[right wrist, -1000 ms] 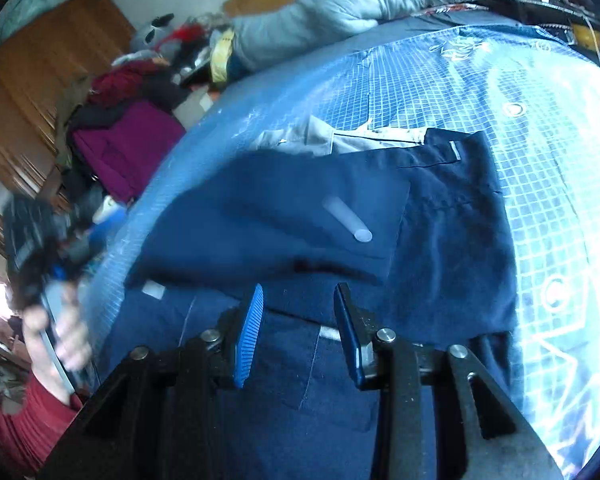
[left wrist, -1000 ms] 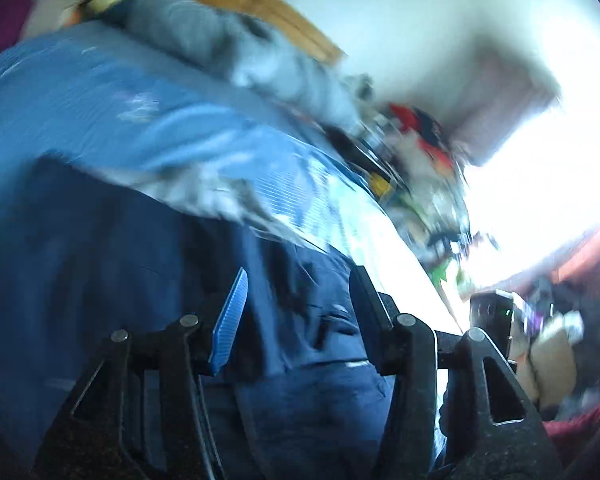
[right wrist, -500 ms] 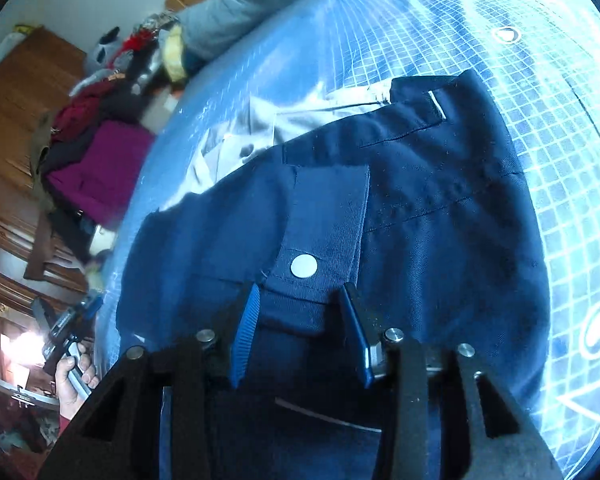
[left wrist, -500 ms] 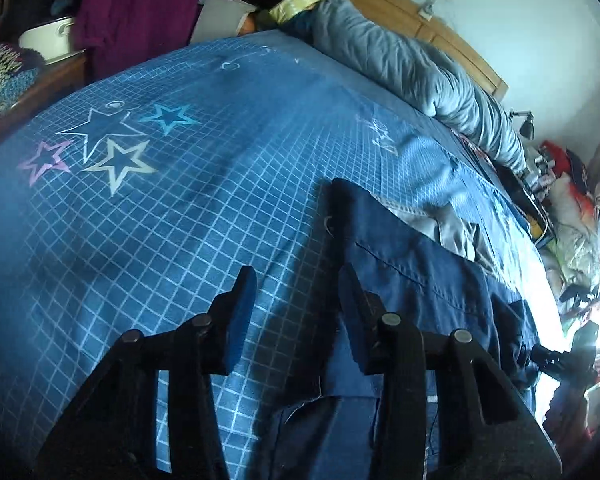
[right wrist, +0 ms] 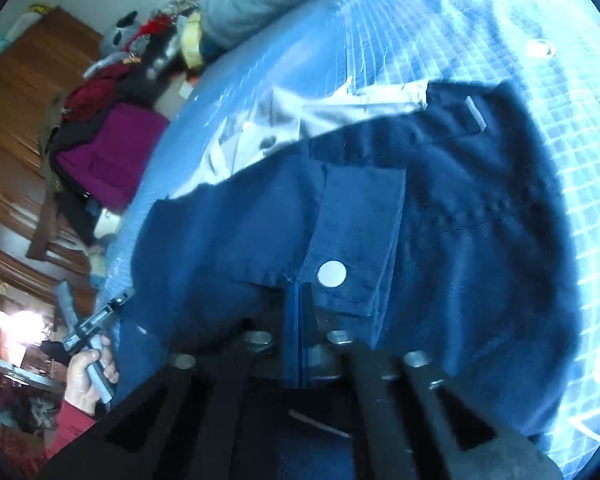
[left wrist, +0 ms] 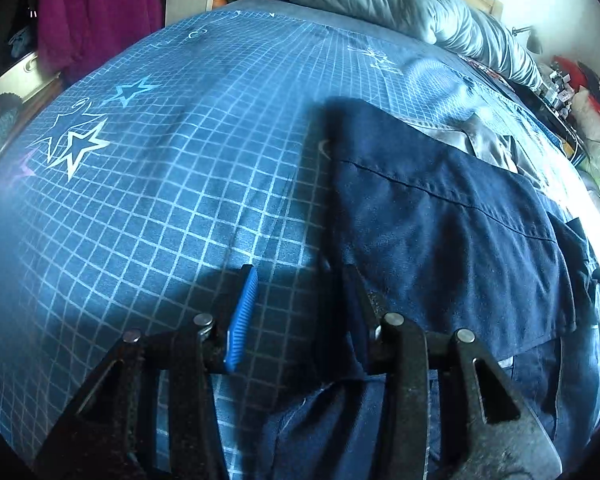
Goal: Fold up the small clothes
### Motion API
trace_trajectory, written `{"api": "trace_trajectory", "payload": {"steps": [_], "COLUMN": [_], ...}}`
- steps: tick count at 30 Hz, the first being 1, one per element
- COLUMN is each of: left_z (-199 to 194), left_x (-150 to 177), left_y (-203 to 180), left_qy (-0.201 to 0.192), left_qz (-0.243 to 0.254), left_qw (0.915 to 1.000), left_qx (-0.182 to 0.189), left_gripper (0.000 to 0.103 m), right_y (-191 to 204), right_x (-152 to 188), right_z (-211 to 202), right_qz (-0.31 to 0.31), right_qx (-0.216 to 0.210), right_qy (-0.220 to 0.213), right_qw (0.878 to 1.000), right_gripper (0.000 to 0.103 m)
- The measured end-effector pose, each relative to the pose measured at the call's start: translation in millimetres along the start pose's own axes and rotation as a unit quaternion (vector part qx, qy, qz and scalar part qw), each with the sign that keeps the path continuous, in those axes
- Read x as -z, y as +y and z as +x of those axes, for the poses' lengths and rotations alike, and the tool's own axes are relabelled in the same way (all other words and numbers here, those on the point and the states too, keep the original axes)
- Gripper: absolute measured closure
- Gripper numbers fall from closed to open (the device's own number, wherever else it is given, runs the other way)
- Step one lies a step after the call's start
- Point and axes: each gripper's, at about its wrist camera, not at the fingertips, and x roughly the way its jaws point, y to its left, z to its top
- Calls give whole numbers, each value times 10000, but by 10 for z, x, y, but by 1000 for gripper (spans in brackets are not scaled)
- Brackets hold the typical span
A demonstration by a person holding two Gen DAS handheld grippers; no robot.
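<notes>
Dark navy shorts [left wrist: 452, 232] lie partly folded on a blue checked bedsheet [left wrist: 172, 184]. My left gripper [left wrist: 300, 288] is open, low over the sheet at the shorts' left edge, with its right finger against the cloth. In the right wrist view the shorts [right wrist: 452, 240] show a waistband tab with a silver snap button [right wrist: 332, 273]. My right gripper [right wrist: 306, 312] is shut on the navy waistband just below that button. A grey-white inner pocket lining [right wrist: 324, 116] shows at the shorts' far side.
A grey duvet [left wrist: 412, 12] lies at the head of the bed. A magenta garment [left wrist: 96, 12] hangs at the bedside. Wooden wardrobes [right wrist: 24, 92] and piled clothes stand beyond the bed. My other hand with its gripper handle [right wrist: 88, 344] shows at left.
My right gripper moved in and closed on the waistband under the snap button. My left gripper swung from above the shorts down to their left edge, near the sheet.
</notes>
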Motion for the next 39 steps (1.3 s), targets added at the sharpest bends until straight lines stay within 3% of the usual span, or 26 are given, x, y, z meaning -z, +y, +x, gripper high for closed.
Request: {"api": "trace_trajectory", "payload": {"steps": [3, 6, 10, 15, 18, 20, 21, 26, 28, 30, 32, 34, 35, 37, 39], "left_z": [-8, 60, 88, 93, 100, 107, 109, 117, 115, 81, -10, -182, -267, -399, -373], "left_x": [6, 5, 16, 13, 9, 4, 1, -3, -5, -11, -3, 21, 35, 59, 94], "left_y": [-14, 41, 73, 77, 69, 56, 51, 54, 56, 86, 133, 201, 223, 107, -179], "left_qy": [13, 9, -46, -60, -61, -61, -60, -69, -66, -54, -89, -317, -435, -619, -515], "left_qz": [58, 31, -132, -132, -102, -76, -59, -71, -80, -193, -329, -510, -590, -365, 322], "left_qw": [10000, 10000, 9998, 9998, 9999, 10000, 10000, 10000, 9999, 9998, 9990, 9962, 9948, 9948, 9967], "left_qx": [-48, -19, 137, 96, 44, 14, -3, 2, -7, -57, -299, -635, -713, -722, -531], "left_gripper": [60, 60, 59, 59, 59, 59, 59, 58, 58, 58, 58, 61, 61, 61, 60], "right_y": [-44, -308, -405, -277, -178, -147, -146, -132, -261, -342, -356, -343, -325, -297, -263], "right_x": [-13, -39, -2, 29, 1, -29, -45, -134, -136, -47, 20, 41, 52, 70, 93], "right_z": [-149, -242, -191, -116, -24, 9, -2, -286, -244, -83, -162, -309, -380, -474, -485], "right_qz": [-32, 369, 631, 385, 96, 15, 28, -250, -245, -320, -347, -272, -306, -341, -402], "right_qx": [224, 380, 40, 106, 240, 286, 205, 410, 475, 494, 545, 594, 572, 555, 495], "right_qy": [-242, -287, -58, -4, 35, 79, 89, -455, -265, 190, 24, -237, -376, -552, -586], "right_qw": [9995, 9982, 9980, 9992, 9997, 9996, 9997, 9978, 9982, 9981, 9979, 9976, 9972, 9963, 9962], "right_gripper": [102, 101, 65, 62, 64, 90, 97, 98, 99, 98, 98, 81, 81, 81, 81]}}
